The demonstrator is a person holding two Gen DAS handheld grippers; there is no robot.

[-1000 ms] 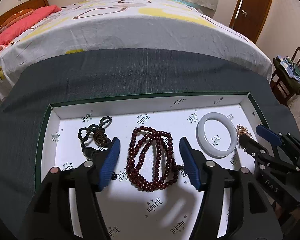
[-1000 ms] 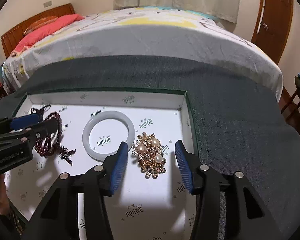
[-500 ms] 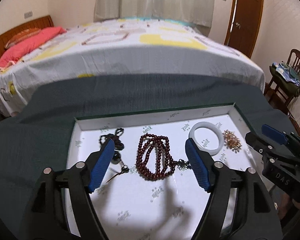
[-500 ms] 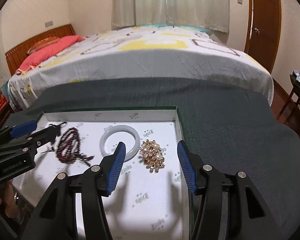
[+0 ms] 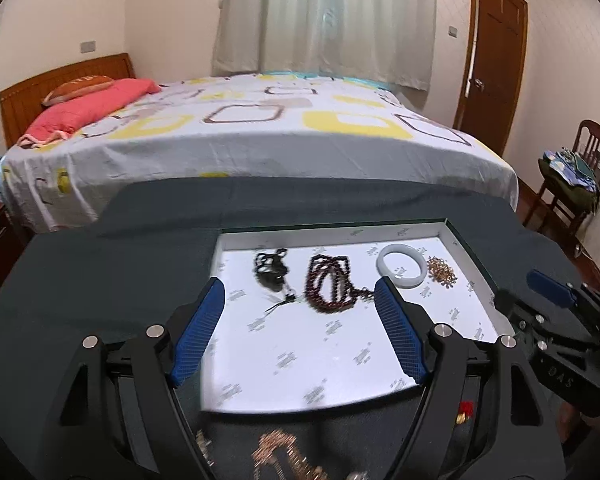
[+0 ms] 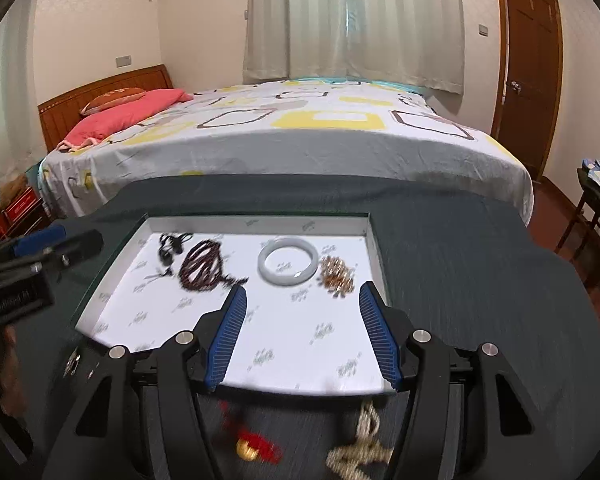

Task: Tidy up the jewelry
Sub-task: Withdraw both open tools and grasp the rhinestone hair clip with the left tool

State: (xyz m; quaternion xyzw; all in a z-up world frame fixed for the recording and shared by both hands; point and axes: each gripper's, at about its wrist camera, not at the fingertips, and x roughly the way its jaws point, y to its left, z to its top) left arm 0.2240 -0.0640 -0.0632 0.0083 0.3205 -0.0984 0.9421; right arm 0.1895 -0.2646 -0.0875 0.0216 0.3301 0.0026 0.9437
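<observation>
Tray is sitting on the dark cloth in the left wrist view, holding a black cord necklace, dark red bead strand, white bangle and gold brooch in a row at its far end. Left gripper is hanging released and empty. A pinkish chain is lying near, outside the tray.

Right wrist view: right gripper is opening, nothing between its jaws. A red-tasselled gold charm and pale chain are waiting nearby. Guessing we're between pieces, so next is reaching down for those.

Black left gripper, ribbed blue pads, silver screws.
</observation>
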